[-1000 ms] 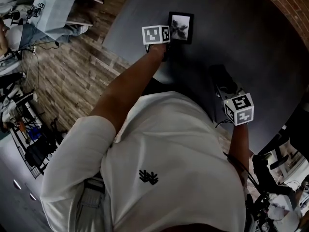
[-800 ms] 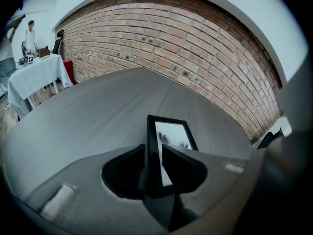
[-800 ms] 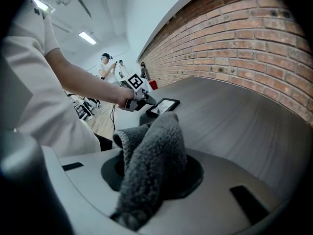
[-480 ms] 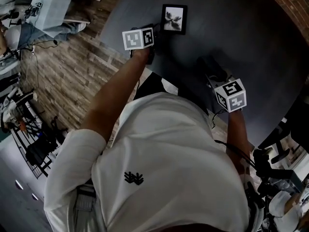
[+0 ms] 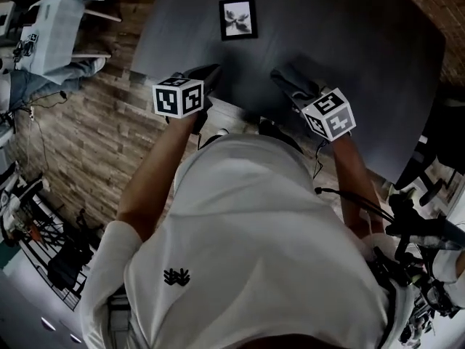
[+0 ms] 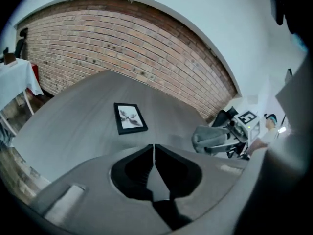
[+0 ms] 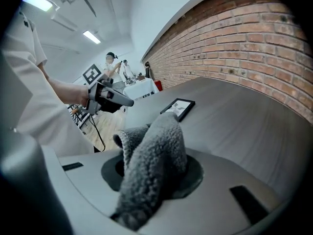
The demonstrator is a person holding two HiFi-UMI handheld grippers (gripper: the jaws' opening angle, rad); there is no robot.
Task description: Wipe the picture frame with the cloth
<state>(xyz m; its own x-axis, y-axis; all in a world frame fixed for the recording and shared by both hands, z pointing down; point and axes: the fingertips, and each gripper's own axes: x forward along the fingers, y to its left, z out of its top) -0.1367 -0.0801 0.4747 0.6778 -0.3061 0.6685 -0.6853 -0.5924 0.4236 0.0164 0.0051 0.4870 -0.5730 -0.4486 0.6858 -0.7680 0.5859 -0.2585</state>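
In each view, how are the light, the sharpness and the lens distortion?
Head view: dim and underexposed; the dark table hides detail, yet the picture frame stays readable. Left gripper view: strong fisheye, the brick wall bends into an arch, corners are black, all slightly soft. Right gripper view: brighter, ceiling lights glare at upper left, and the cloth blurs nearest the lens.

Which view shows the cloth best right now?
Right gripper view: the cloth fills the foreground, its pile and folds clear. Head view shows only a dim grey lump; left gripper view shows it small, at the right.
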